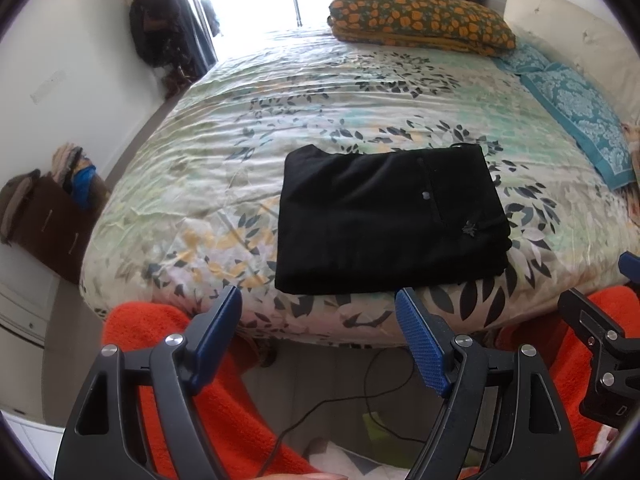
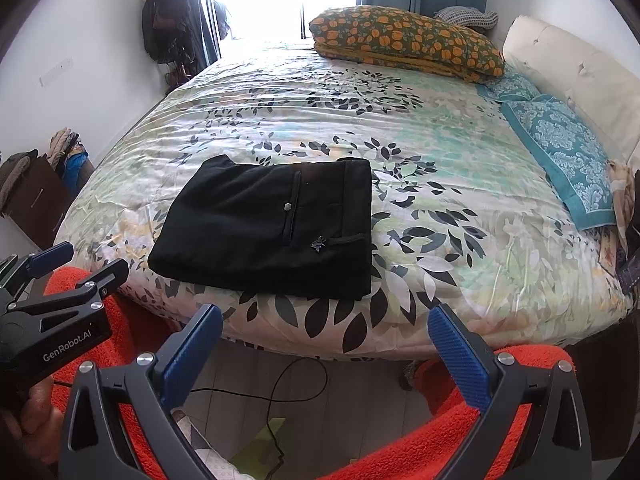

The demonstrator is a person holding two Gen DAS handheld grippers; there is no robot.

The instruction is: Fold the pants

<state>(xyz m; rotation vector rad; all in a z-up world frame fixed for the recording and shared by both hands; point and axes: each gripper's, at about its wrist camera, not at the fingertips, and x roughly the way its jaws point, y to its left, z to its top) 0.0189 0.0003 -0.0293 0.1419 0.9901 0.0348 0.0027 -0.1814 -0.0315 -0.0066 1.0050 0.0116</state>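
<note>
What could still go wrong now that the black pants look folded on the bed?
1. The folded pants lie close to the bed's near edge; a nudge might slide them toward the floor.
2. Both the left gripper and right gripper hang open just short of the pants, so a careless pass could snag and undo the fold.

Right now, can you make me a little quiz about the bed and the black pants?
1. True or false: the black pants lie folded flat on the bed.
2. Which is nearer the pants: A) the orange flowered pillow, B) the bed's near edge?
3. Fill the gap: the left hand-held gripper and the right hand-held gripper are both ____, holding nothing.

Key: 1 true; 2 B; 3 open.
</note>
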